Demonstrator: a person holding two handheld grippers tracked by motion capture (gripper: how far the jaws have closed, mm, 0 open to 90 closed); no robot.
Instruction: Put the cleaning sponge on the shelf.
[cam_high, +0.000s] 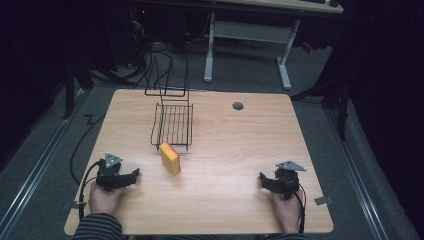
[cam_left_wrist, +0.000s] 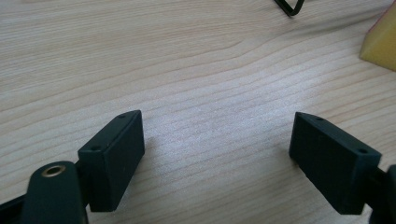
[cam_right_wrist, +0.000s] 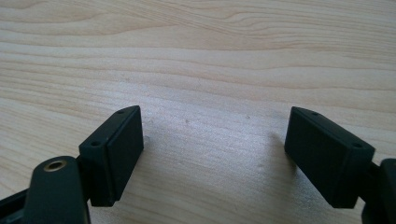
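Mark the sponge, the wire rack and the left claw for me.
sponge (cam_high: 170, 159): high view, on its yellow side face.
wire rack (cam_high: 173, 125): high view, on the bars of its flat tray.
left claw (cam_high: 134, 176): high view, midway between its fingertips.

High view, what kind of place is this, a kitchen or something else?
Probably a lab or recording room, not a kitchen: a bare wooden table on grey carpet, cables trailing on the floor behind it, and a desk frame in a dark room. A wire rack and sponge look like props.
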